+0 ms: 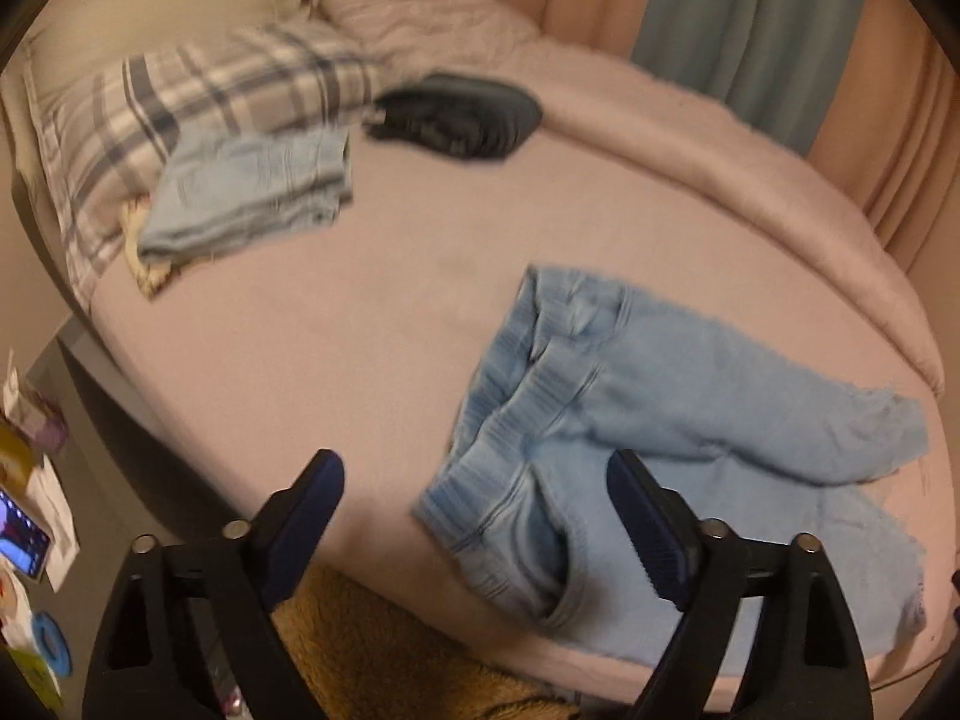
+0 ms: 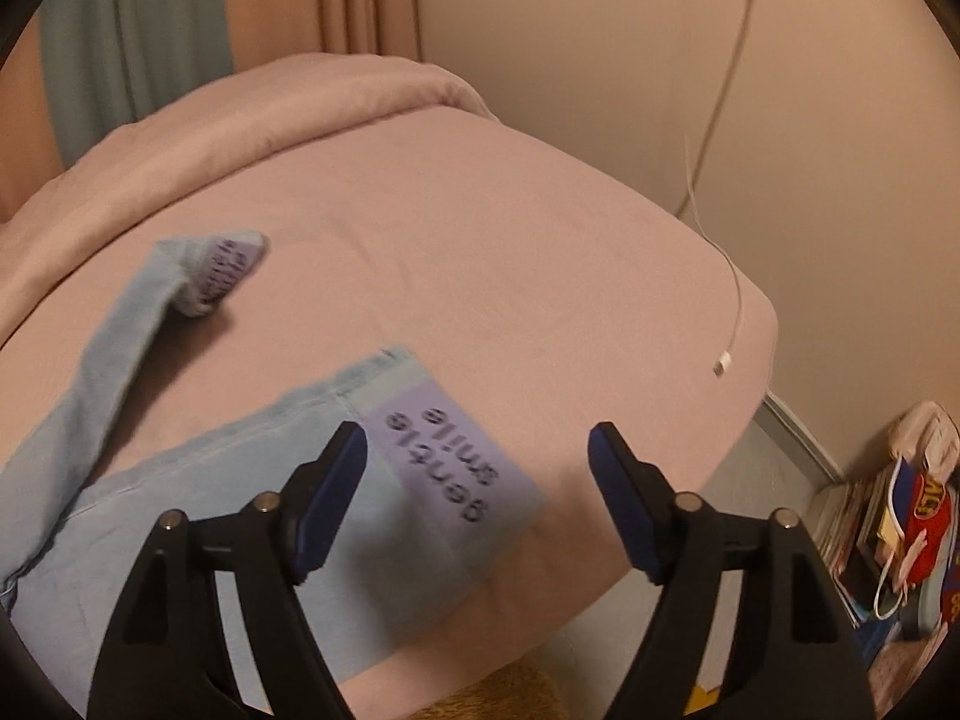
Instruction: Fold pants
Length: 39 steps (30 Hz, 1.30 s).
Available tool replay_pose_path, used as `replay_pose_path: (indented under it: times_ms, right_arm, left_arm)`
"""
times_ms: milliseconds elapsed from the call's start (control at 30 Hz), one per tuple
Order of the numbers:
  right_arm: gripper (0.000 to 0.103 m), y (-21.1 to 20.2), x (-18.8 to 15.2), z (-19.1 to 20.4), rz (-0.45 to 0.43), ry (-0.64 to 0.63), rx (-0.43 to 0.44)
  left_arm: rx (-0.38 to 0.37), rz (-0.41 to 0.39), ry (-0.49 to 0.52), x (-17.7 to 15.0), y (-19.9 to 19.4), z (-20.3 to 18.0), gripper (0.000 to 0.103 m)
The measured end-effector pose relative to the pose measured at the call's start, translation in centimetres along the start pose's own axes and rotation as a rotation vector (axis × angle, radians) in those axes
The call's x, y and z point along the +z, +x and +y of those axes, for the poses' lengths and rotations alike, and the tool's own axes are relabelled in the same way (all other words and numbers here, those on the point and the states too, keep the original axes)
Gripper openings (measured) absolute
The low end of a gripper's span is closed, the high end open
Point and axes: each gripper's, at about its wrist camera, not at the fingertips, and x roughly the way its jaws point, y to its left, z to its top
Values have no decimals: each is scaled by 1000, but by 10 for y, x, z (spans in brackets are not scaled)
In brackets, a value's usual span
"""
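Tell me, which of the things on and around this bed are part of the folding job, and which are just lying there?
Part of the job:
- light blue pants, spread unfolded on the bed
- left tongs and right tongs, both open

Just lying about:
- folded blue garment
- black garment
- plaid pillow
- white charging cable
- stack of books

A pink bed [image 1: 372,324] holds a plaid pillow [image 1: 198,96], folded blue garment [image 1: 252,198], and a blurred, possibly black bag [image 1: 462,114].

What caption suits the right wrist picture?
Open right tongs hover over light blue pants spread on a pink bed.
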Motion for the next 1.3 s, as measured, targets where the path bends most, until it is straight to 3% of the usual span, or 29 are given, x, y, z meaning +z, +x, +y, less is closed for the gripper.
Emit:
replay_pose_path:
  times_ms: [133,400,533,633,933,1300]
  right_arm:
    - [80,4,-3,16,23,-20,54]
    - [80,27,-37,48,136,-79,125]
    - [80,42,-46,54,204,-78,110]
    - [80,40,-47,50,218,-67,113]
    - [80,30,-38,61,185,-105,106]
    - [80,20,-17,96,137,-163,162]
  left_arm:
    - [-108,-33,14,5,-8,-10,90]
    - [-261,39,109,-11,18,-61,90]
    - [-256,102,158,-22,38,-78,90]
    - [-296,134,170,-29,43,-85,90]
    - [-318,137,209,-33,38,-96,90]
    - [-309,168,146,-29,52,-84,90]
